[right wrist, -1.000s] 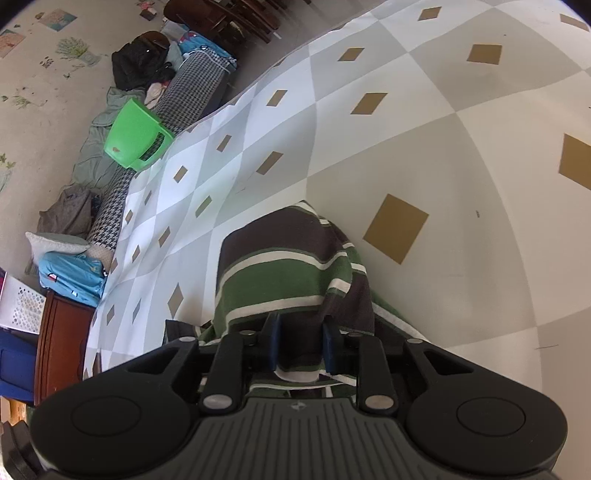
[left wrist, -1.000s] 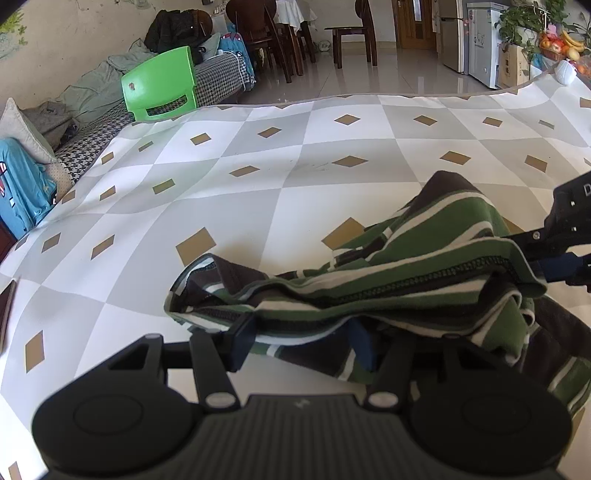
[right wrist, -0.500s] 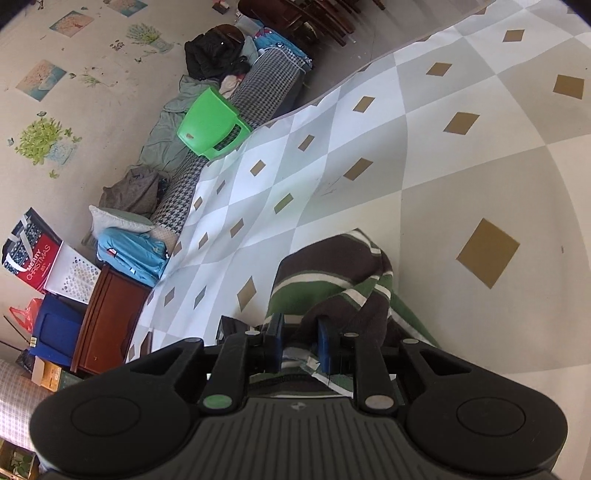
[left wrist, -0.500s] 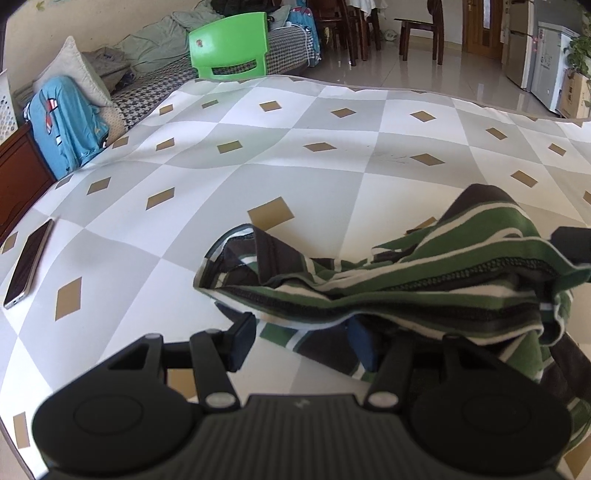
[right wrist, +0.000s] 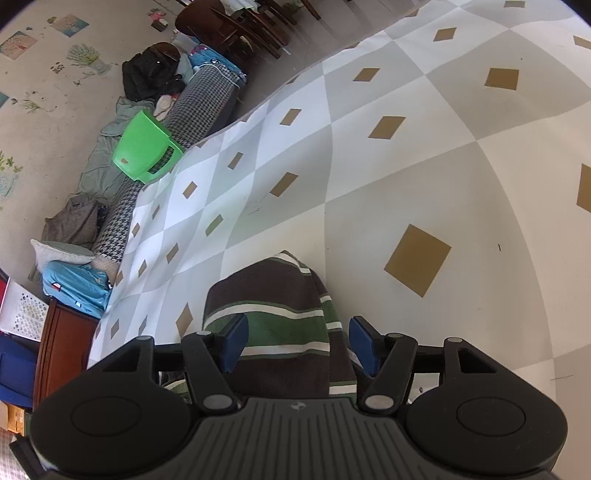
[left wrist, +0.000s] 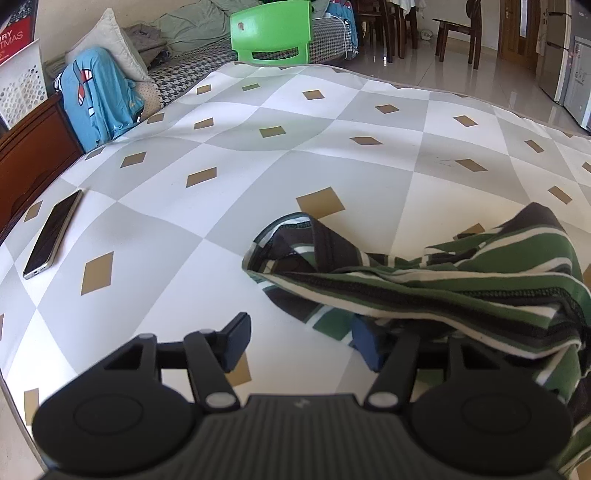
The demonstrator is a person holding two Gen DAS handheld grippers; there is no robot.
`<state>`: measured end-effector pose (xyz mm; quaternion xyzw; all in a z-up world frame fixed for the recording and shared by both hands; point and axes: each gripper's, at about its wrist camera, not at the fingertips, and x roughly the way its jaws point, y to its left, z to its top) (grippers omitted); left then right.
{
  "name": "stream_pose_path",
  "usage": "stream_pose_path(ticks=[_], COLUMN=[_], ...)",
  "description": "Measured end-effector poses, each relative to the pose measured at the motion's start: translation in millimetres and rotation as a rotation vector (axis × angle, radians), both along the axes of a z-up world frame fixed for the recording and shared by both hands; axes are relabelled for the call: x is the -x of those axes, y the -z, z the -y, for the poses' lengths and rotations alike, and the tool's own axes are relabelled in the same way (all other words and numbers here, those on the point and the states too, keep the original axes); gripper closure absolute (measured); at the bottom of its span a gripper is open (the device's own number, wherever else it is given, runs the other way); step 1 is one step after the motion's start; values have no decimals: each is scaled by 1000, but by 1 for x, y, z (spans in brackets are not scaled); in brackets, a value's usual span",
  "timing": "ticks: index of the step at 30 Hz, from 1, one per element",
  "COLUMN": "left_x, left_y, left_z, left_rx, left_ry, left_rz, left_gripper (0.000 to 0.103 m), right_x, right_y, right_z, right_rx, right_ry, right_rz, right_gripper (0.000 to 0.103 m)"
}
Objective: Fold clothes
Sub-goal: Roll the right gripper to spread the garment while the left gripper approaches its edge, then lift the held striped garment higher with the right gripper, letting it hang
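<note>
A green, brown and white striped garment (left wrist: 436,284) lies bunched on the checked table cloth (left wrist: 258,177), right of centre in the left wrist view. My left gripper (left wrist: 299,343) is open just in front of its near-left edge; the right finger sits under a fold of cloth, the left finger over bare cloth. In the right wrist view the same garment (right wrist: 273,314) lies flat below my right gripper (right wrist: 295,341), which is open with its blue pads on either side of the fabric.
A phone (left wrist: 51,234) lies near the table's left edge. Beyond the far edge stand a green plastic chair (left wrist: 271,31), a houndstooth sofa (right wrist: 177,125) with pillows and clothes, and wooden dining chairs (left wrist: 458,33). A dark wooden cabinet (right wrist: 62,350) is at the left.
The right gripper has opened and let go of the garment, which now lies on the table. The left gripper has shifted left, away from the cloth, bringing the phone into view.
</note>
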<state>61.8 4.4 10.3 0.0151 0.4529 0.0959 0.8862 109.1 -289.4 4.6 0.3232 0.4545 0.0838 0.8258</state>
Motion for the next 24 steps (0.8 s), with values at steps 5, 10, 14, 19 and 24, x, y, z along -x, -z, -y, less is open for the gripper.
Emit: stream_pose_path(ticks=[5,10,14,19,24], left_x=[7,15,21,21,18], left_y=[2,5,10,28,34], left_z=[19,39,56,63,62], left_rx=[18,28,30,29,41], left_ry=[87,179,250,256,238], left_rz=[-17,-40,-63,-105,-116], left_gripper=[31,27,27,27,19], right_x=[-7,-12,-16,-21,-22], right_y=[15,25,30,31,28], right_z=[-2,-5,-10,-22,-34], right_rx=[-28,-109,-180,-204,-161], right_ry=[20,33,28,-24,-84], right_rz=[-44,-71,-85,-78,-38], right_gripper=[41,38,37,36,39])
